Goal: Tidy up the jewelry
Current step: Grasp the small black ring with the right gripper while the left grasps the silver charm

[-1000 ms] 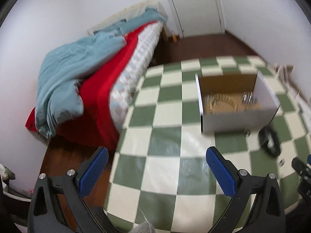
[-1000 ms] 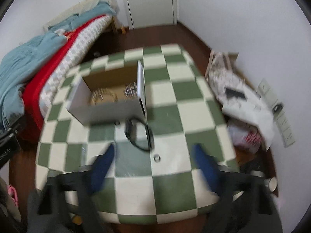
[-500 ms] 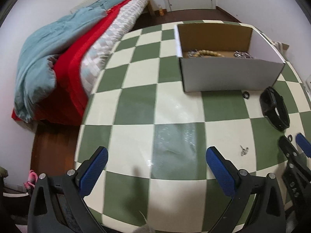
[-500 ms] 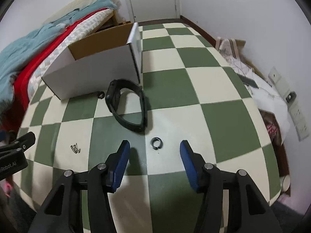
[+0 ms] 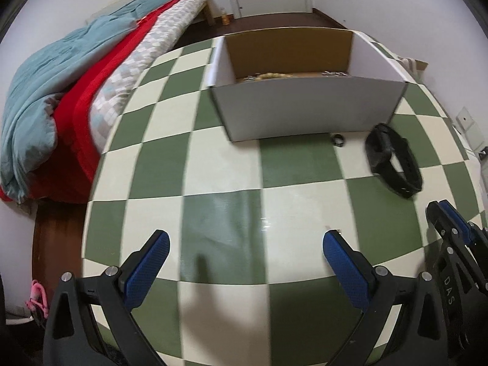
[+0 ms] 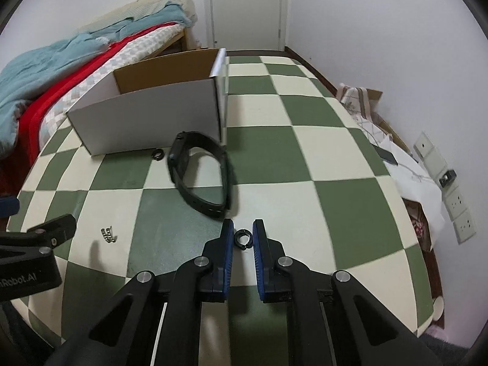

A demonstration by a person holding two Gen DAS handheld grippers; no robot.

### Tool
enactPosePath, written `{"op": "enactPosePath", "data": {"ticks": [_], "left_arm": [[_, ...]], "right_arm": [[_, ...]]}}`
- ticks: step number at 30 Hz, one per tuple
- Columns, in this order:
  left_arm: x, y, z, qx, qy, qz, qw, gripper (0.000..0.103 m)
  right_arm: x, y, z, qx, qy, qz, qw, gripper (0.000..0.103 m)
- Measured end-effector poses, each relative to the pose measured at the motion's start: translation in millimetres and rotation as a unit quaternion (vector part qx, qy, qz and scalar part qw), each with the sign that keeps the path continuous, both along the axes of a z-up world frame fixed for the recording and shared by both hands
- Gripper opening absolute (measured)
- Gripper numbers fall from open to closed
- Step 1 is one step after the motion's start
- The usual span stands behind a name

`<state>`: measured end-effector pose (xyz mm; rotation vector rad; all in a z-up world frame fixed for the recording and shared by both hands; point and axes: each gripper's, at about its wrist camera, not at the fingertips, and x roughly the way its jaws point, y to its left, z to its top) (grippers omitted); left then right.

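On the green-and-cream checked table [image 6: 320, 164], a small dark ring [image 6: 243, 238] lies between the blue pads of my right gripper [image 6: 243, 230]. The jaws are closing and the pads meet its sides. Just beyond it lies a black wristband [image 6: 198, 170], also seen at the right of the left wrist view [image 5: 393, 164]. A second small black ring [image 6: 158, 154] rests against the white cardboard box [image 6: 146, 122], which holds beads and metal pieces. My left gripper [image 5: 245, 250] hangs open low over the table with nothing between its fingers. A small silver piece [image 6: 108, 234] lies near it.
A bed with red and blue covers [image 5: 61, 97] stands along the table's left side. Papers and a cardboard carton [image 6: 381, 128] lie past the right edge, under wall sockets [image 6: 457, 201]. A shut door [image 6: 247, 9] is at the back.
Both grippers have sunk toward the table. The right jaws have narrowed from wide apart to the sides of the small dark ring. The left jaws stay wide.
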<state>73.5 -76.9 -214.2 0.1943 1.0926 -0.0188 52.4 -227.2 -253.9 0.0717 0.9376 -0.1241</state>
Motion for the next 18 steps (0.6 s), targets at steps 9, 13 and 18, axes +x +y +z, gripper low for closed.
{"op": "enactPosePath", "data": {"ticks": [9, 13, 18], "left_arm": [[-7.4, -38.6, -16.8, -0.016, 0.021, -0.037, 0.9990, 0.079], [-7.9, -44.5, -15.4, -0.026, 0.016, -0.043, 0.9986, 0.066], [-6.9, -50.1, -13.1, -0.038, 0.015, -0.053, 0.9978, 0.038]], "right_arm": [[-14.8, -34.6, 0.2, 0.011, 0.006, -0.044, 0.999, 0.013], [-17.5, -44.5, -0.1, 0.018, 0.005, -0.057, 0.998, 0.013], [-16.7, -46.4, 0.0, 0.025, 0.003, -0.062, 0.998, 0.013]]}}
